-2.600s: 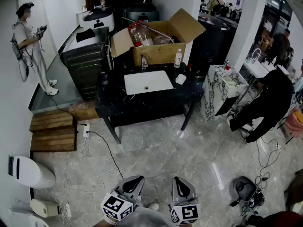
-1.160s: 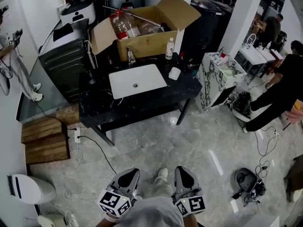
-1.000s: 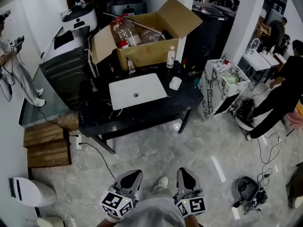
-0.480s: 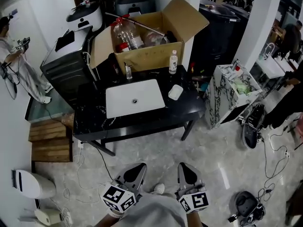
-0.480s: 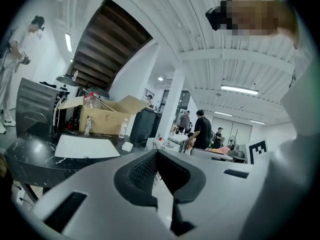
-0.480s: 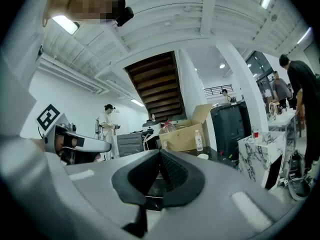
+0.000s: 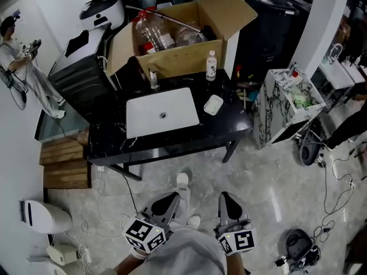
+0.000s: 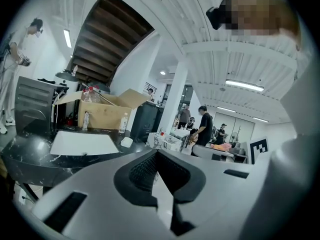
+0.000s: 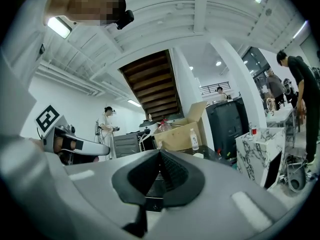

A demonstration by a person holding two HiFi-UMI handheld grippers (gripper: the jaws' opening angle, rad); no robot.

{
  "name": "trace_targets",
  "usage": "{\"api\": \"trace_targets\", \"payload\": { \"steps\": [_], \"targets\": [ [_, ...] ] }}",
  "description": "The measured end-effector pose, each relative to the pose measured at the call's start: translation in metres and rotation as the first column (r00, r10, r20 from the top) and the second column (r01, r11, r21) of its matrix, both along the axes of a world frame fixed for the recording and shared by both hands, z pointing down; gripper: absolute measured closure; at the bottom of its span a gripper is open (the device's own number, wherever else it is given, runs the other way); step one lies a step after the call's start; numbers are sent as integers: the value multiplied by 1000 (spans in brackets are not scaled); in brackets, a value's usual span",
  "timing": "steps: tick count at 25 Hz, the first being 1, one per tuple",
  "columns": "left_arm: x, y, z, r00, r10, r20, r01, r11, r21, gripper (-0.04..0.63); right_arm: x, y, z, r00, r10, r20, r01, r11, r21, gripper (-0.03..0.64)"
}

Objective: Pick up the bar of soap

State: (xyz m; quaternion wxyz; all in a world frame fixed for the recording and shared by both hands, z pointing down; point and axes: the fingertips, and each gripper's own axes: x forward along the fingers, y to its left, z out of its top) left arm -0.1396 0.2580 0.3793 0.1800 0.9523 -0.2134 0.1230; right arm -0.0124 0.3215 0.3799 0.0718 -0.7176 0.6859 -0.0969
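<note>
- Left gripper point(image 7: 165, 202) hangs low over the floor, jaws pressed together, nothing between them.
- White sink point(image 7: 161, 111) sits in the black table point(image 7: 229, 128), well ahead of both grippers.
- Soap point(image 7: 213, 104) lies on the table just right of the sink, near a bottle point(image 7: 211, 66).
- Right gripper point(image 7: 227, 202) hangs beside the left one, jaws closed, empty.

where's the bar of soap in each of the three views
Head view: the bar of soap lies on the black counter, right of the white sink, above centre.
Left gripper view: the soap is a small pale patch left of centre, just above the jaws.
Right gripper view: the soap is a small pale patch right of centre.
Shared landmark: the open cardboard box behind it.
</note>
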Motion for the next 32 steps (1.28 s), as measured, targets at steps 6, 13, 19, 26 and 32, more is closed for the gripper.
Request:
{"api": "trace_targets", "payload": {
  "steps": [6,13,19,26,32],
  "targets": [
    [37,-21,9,999,50,3,-49,999,-17,589,23,-20,5,1000,18,4,-18,1000,-19,606],
    [74,-75,0,998,69,-9,-69,997,-19,589,54,-80,-4,1000,11,-4,-11,1000,-19,606],
    [89,-144,0,999,45,-24,-46,998,-32,589,74,-150,-14,1000,-10,-26,9,1000,-24,606],
    [95,-236,-7,993,5,-115,-13,998,-68,589,103,-247,-22,999,5,-38,-7,999,-54,606],
    [109,-308,-10,979,-43,-201,30,997,-69,589,119,-312,-35,997,-2,-80,-1,999,-32,606]
  ]
}}
